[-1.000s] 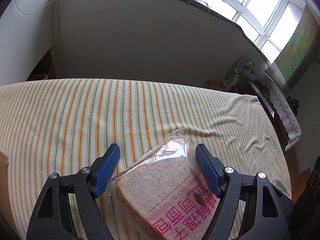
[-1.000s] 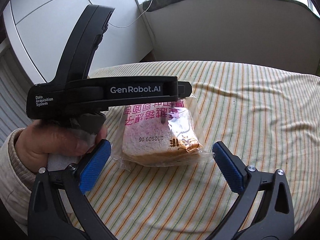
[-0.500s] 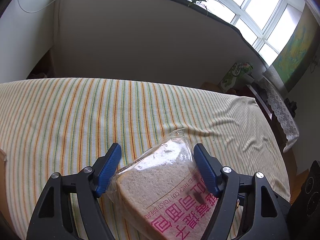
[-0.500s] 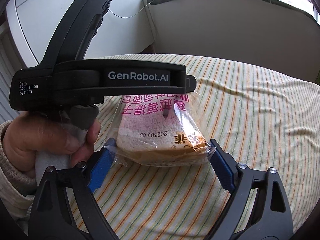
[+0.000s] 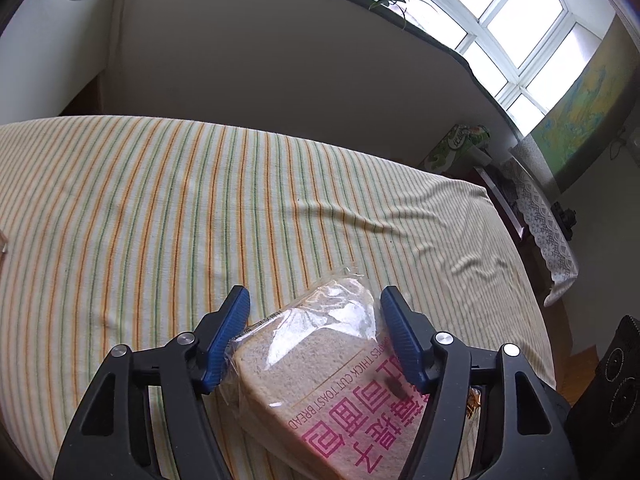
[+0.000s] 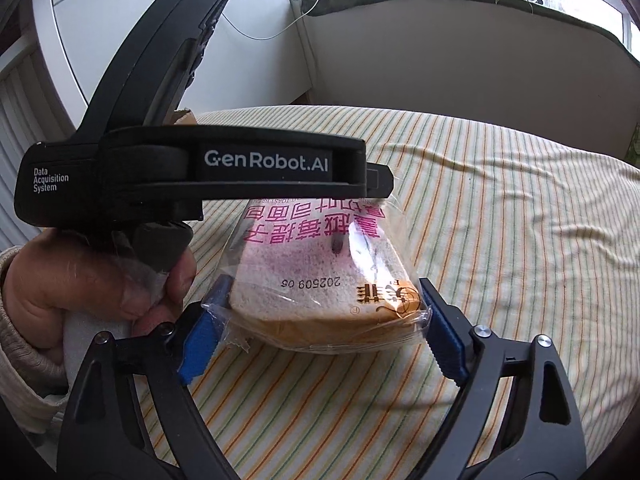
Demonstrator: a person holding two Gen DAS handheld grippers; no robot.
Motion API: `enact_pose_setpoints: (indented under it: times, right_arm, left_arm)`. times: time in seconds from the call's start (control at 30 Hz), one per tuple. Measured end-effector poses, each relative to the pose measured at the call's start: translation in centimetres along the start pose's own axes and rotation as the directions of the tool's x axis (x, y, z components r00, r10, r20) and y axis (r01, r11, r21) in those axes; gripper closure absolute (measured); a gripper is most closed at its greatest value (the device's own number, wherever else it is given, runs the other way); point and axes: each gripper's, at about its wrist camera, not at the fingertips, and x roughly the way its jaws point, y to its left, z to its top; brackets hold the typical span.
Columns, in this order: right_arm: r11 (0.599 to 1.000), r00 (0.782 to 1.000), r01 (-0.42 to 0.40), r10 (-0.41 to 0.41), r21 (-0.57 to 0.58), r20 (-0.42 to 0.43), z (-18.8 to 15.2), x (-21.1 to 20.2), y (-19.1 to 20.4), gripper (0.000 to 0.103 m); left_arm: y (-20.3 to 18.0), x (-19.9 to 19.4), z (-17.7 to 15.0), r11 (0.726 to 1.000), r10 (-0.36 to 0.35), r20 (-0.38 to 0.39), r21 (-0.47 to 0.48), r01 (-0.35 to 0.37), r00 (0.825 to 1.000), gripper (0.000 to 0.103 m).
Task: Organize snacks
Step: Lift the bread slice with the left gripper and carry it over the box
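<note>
Right wrist view: my right gripper (image 6: pixel 320 332) pinches bagged toast (image 6: pixel 324 280) above striped cloth (image 6: pixel 500 240); left gripper (image 5: pixel 316 336) clamps far end. Risk, I judge: opposing pulls tear thin wrapper, squash bread.

Glossy crinkled clear plastic bread bag (image 6: pixel 320 280) on soft matt striped woven tablecloth (image 5: pixel 200 220).

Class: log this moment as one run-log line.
left gripper: shut on bread pack | right gripper: shut on bread pack | surface: striped cloth
</note>
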Motion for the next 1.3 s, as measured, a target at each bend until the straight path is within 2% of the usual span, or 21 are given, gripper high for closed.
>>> enact_pose_setpoints:
  times: [0.2,0.47,0.6,0.8,0.93,1.07,1.3]
  right_arm:
    - [1.0,0.996,0.023,-0.022,-0.008,0.086,-0.1,-4.1,0.3,0.013]
    - [0.994,0.97,0.075,-0.055,-0.075,0.238,2.1,-11.2,3.4,0.013]
    - [0.991,0.962,0.09,-0.062,-0.095,0.265,1.8,-13.5,4.9,0.013]
    - [0.987,0.963,0.093,-0.056,-0.13,0.264,2.4,-12.8,9.2,0.013]
    - [0.983,0.969,0.068,-0.025,-0.171,0.245,2.9,-11.5,11.8,0.013]
    - [0.973,0.978,0.023,0.026,-0.231,0.208,4.0,-8.8,15.8,0.013]
    - [0.938,0.977,-0.087,0.146,-0.335,0.155,6.1,-3.6,24.4,0.013]
  left_arm:
    - [-1.9,-2.2,-0.1,0.999,-0.032,0.025,0.0,0.032,0.999,0.042]
    - [-6.2,-9.3,1.5,0.994,-0.066,0.156,0.093,0.052,0.985,0.044]
    - [-7.4,-12.3,1.3,0.991,-0.085,0.206,0.12,0.061,0.975,0.044]
    - [-7.1,-14.2,0.3,0.99,-0.105,0.233,0.115,0.08,0.967,0.044]
    - [-5.2,-15.7,-0.6,0.993,-0.101,0.257,0.085,0.082,0.961,0.044]
    - [-1.6,-17.5,-1.6,0.997,-0.08,0.287,0.02,0.077,0.955,0.044]
    - [7.0,-22.1,-3.2,0.992,0.027,0.354,-0.124,0.018,0.935,0.044]
